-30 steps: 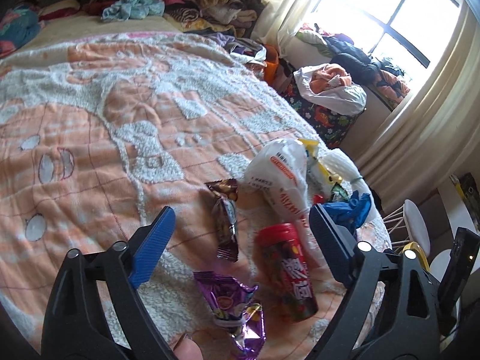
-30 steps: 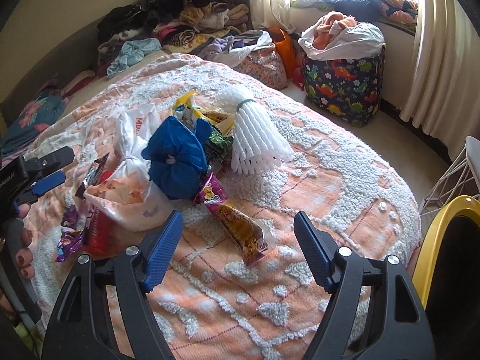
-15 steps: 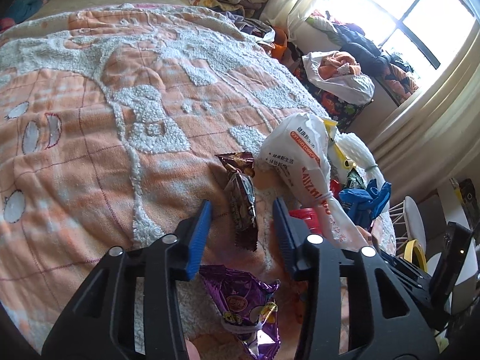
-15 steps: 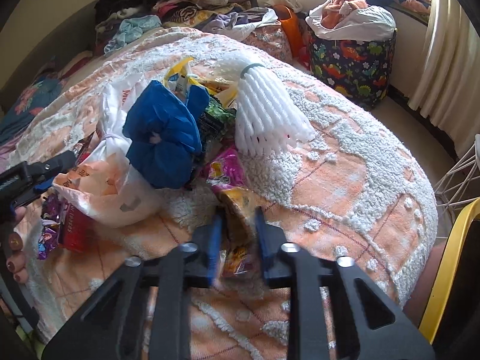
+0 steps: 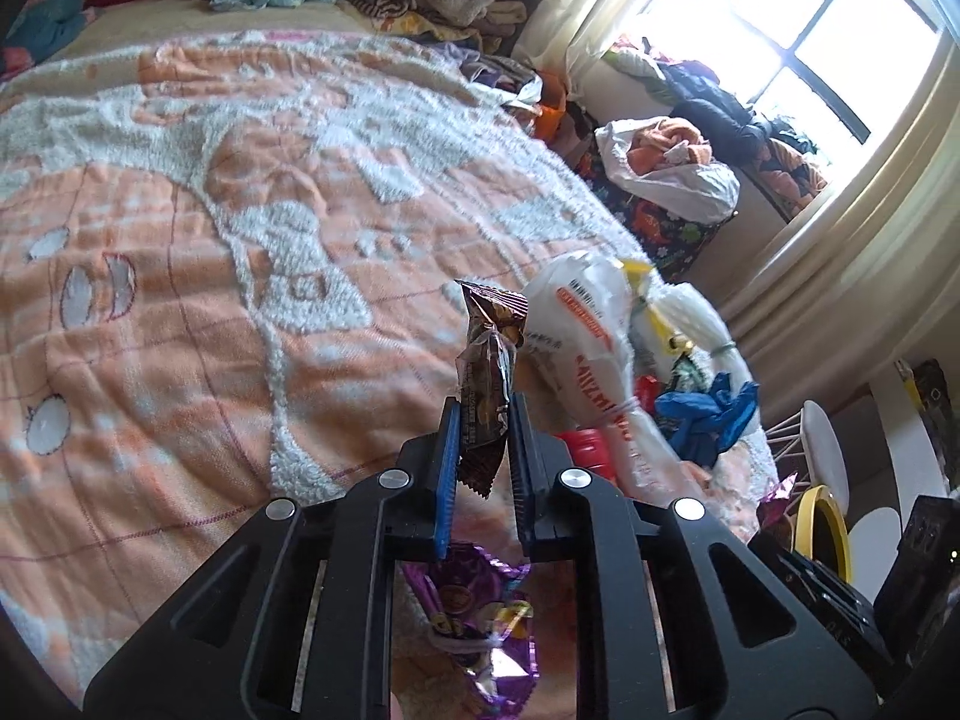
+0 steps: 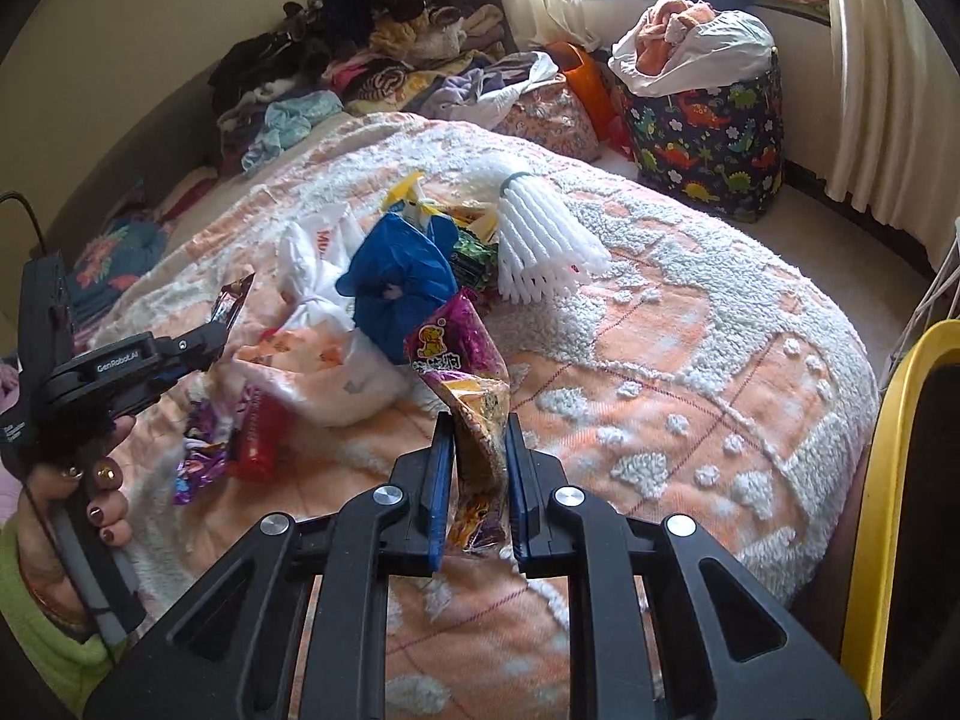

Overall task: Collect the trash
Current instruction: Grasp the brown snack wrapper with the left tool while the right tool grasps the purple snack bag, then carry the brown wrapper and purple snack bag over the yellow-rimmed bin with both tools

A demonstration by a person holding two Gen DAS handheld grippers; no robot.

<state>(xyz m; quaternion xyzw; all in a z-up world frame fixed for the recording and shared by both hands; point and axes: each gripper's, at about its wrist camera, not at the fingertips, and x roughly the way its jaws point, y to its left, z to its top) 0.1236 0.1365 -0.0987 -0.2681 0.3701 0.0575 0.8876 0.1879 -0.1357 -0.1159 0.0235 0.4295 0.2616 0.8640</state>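
My left gripper (image 5: 485, 420) is shut on a dark brown snack wrapper (image 5: 489, 360) and holds it upright above the bed. My right gripper (image 6: 477, 438) is shut on a purple and yellow snack wrapper (image 6: 465, 372), lifted off the blanket. On the bed lie a purple wrapper (image 5: 480, 618), a red can (image 5: 585, 450), a tied white plastic bag (image 5: 591, 324), a blue bag (image 6: 396, 282) and a white foam net (image 6: 540, 252). The left gripper with its brown wrapper (image 6: 231, 303) also shows in the right wrist view.
An orange and white blanket (image 5: 180, 300) covers the bed. Piled clothes (image 6: 384, 60) lie at its far end. A dinosaur-print bin (image 6: 708, 132) with a white bag stands by the curtain. A yellow-rimmed bin (image 6: 900, 480) stands at the right of the bed.
Both grippers were open above the trash, then closed. The left has taken the brown wrapper and lifted it; the right has taken the purple and yellow wrapper and lifted it.
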